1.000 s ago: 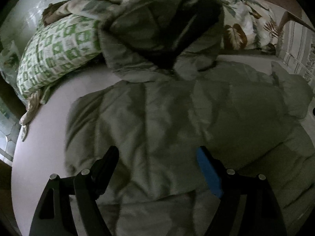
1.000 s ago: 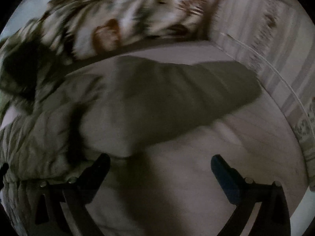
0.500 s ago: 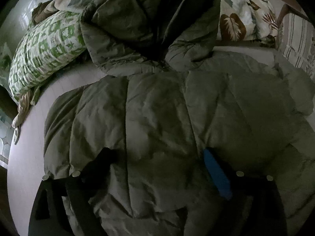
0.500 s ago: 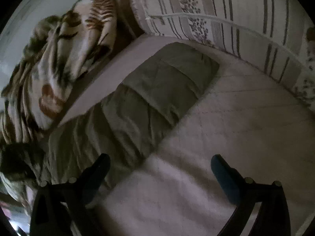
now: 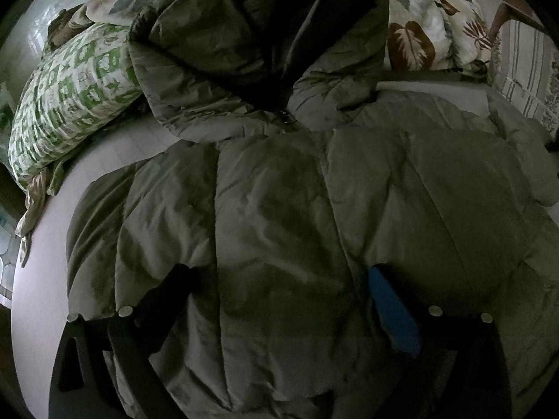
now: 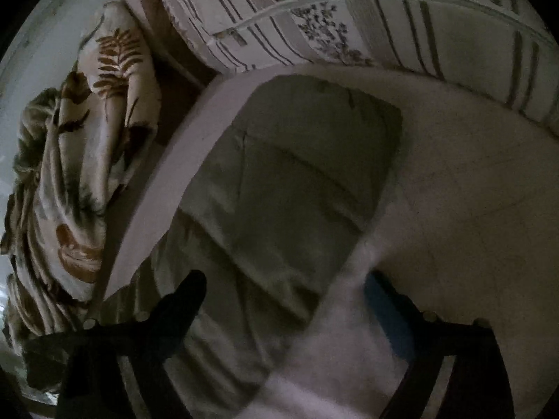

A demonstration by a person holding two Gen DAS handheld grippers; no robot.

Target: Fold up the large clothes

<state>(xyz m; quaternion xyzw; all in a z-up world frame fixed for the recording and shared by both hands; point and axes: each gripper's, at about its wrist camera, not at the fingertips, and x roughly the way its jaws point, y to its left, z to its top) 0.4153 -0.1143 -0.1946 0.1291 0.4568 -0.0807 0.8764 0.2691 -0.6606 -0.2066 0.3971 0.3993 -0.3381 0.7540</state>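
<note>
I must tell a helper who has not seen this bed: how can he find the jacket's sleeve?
On the pale bed lies a grey-green puffy jacket. Its sleeve stretches flat toward the striped cushion. Unlike the leaf-print bedding beside it, it is plain and quilted.

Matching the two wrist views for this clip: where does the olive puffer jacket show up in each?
Left wrist: the olive puffer jacket fills the centre and lower frame, hood at top.
Right wrist: only one sleeve of it shows, running from the centre towards lower left.
Shared landmark: the leaf-print bedding, upper right in the left view, along the left edge in the right.
</note>
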